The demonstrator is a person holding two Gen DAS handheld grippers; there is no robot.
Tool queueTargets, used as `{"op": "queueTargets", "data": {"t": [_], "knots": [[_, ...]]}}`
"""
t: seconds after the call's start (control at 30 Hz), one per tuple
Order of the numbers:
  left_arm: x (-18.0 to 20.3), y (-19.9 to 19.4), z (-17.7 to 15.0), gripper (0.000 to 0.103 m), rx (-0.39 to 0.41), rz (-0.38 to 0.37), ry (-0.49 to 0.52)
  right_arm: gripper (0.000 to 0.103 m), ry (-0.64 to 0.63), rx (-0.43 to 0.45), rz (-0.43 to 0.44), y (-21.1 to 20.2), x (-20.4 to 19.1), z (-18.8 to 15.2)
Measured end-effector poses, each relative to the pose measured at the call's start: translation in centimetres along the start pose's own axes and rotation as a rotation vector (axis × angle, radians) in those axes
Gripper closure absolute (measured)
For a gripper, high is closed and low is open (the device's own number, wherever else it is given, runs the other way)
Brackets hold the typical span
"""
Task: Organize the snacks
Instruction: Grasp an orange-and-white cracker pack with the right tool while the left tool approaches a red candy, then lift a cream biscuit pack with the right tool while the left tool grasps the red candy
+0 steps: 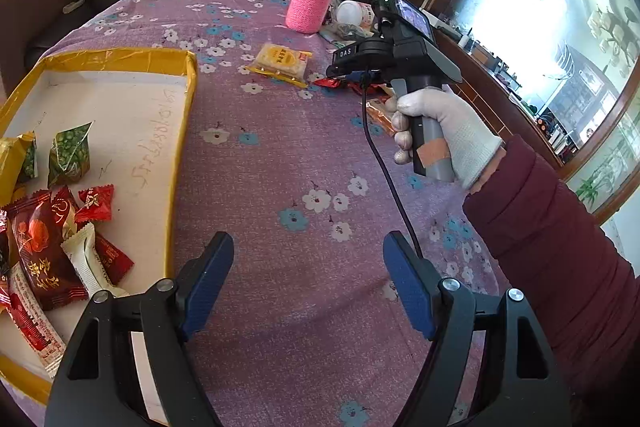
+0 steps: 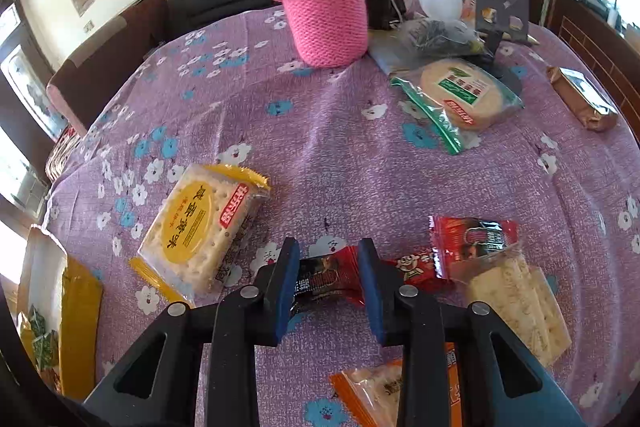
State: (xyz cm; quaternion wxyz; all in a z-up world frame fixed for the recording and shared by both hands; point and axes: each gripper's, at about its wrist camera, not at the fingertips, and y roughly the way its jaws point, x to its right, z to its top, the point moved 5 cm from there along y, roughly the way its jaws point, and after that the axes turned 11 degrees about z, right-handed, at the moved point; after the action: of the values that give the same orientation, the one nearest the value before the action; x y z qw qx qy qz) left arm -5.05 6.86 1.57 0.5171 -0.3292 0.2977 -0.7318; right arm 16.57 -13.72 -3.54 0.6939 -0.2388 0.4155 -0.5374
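While the left gripper hangs with jaws spread and empty over the floral tablecloth, wrapped snacks lie in the yellow-edged box. Seen from the right wrist, the right gripper pinches a red-and-black snack packet beside the cracker pack.

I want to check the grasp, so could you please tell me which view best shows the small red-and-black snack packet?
The right wrist view: the small red-and-black snack packet lies close up between the right gripper's blue pads. The left wrist view shows only red scraps behind that gripper.
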Motion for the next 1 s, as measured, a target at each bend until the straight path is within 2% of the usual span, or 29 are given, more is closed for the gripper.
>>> {"op": "queueTargets", "data": {"t": [0.03, 0.2, 0.3, 0.37, 0.43, 0.5, 0.57, 0.6, 0.63, 0.8, 0.93, 1.0], "knots": [[-0.1, 0.0, 0.0, 0.026, 0.000, 0.001, -0.004, 0.085, -0.030, -0.010, 0.010, -0.1, -0.5, -0.4], [-0.2, 0.1, 0.0, 0.026, -0.006, 0.005, -0.027, 0.089, -0.195, -0.107, 0.057, -0.9, -3.8, -4.5], [0.1, -0.2, -0.2, 0.026, -0.005, 0.014, -0.021, 0.088, -0.264, -0.189, 0.171, -2.4, -5.5, -7.6], [0.4, -0.4, -0.3, 0.026, 0.000, 0.014, -0.015, 0.087, -0.288, -0.239, 0.287, -4.2, -6.4, -9.8], [0.9, -0.6, -0.3, 0.026, 0.006, 0.020, -0.001, 0.087, -0.278, -0.202, 0.327, -6.7, -6.0, -10.5], [1.4, -0.4, -0.5, 0.026, 0.003, 0.019, 0.013, 0.084, -0.223, -0.118, 0.316, -9.1, -3.9, -9.4], [2.2, -0.1, -0.8, 0.026, -0.005, 0.018, 0.032, 0.076, -0.153, -0.002, 0.220, -11.3, -0.5, -7.7], [2.5, 0.0, -0.9, 0.026, -0.009, 0.017, 0.040, 0.069, -0.126, 0.030, 0.174, -11.9, 0.8, -7.1], [3.0, 0.3, -1.1, 0.026, -0.016, 0.015, 0.054, 0.068, -0.087, 0.057, 0.139, -12.2, 2.4, -6.4], [4.5, 1.1, -1.3, 0.026, -0.038, 0.019, 0.096, 0.064, 0.012, 0.101, 0.099, -10.8, 6.5, -4.2], [4.4, 1.5, -1.2, 0.026, -0.047, 0.040, 0.100, 0.052, 0.049, 0.100, 0.040, -8.5, 8.0, -2.8], [4.1, 1.8, -1.2, 0.026, -0.055, 0.044, 0.093, 0.047, 0.059, 0.093, 0.039, -7.4, 8.6, -2.1]]}}
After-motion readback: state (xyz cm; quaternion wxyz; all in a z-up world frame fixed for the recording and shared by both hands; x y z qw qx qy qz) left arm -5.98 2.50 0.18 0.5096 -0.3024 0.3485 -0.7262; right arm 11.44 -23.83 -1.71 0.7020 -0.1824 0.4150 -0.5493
